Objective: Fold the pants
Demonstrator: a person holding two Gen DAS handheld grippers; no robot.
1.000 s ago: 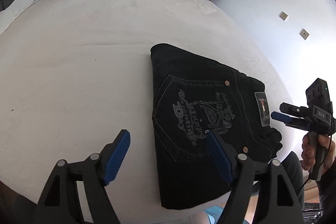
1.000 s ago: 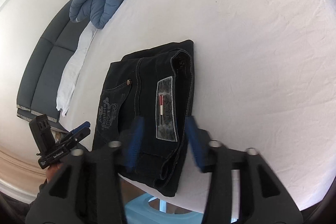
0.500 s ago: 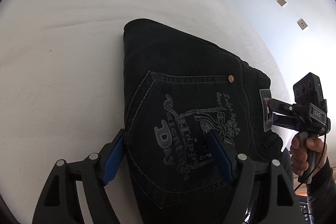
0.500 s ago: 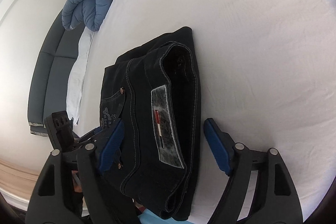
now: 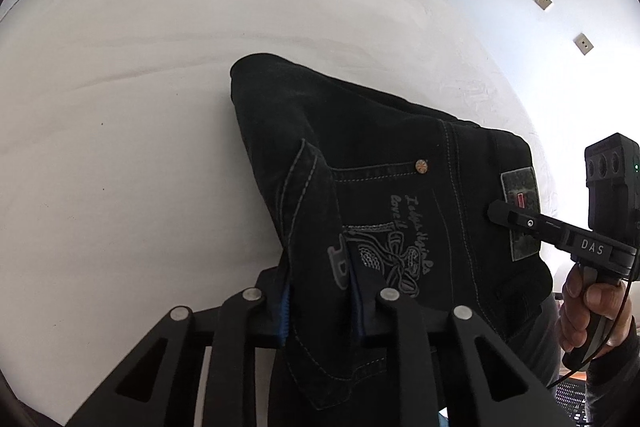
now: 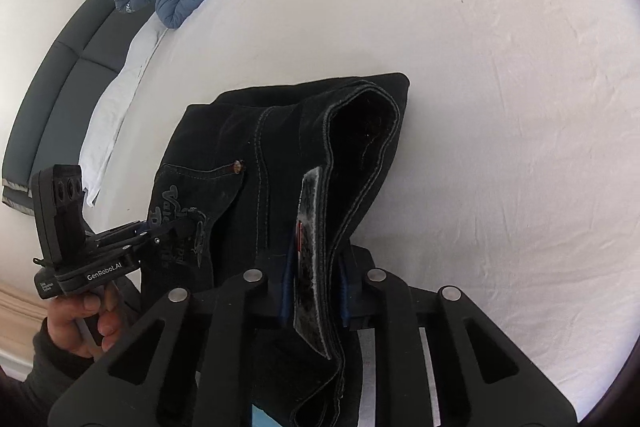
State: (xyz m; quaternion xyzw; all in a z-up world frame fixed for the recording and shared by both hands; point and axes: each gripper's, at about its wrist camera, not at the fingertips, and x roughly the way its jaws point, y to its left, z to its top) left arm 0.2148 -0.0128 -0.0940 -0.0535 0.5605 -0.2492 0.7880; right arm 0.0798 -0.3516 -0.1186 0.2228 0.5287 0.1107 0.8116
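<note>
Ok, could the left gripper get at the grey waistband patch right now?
Probably not: the left gripper is shut on the pants at the pocket, and the right gripper already clamps the patch.

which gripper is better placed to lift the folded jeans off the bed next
Neither alone: the left hand-held gripper is shut on the black jeans at the back pocket, the right hand-held gripper on the waistband patch. Probably lift together.

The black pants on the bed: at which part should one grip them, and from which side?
Grip the black pants at the near edge that overhangs the bed, coming from the person's side. The left gripper pinches the printed back pocket there; the right gripper clamps the waistband by the grey patch. These stacked, stitched layers are thick.
</note>
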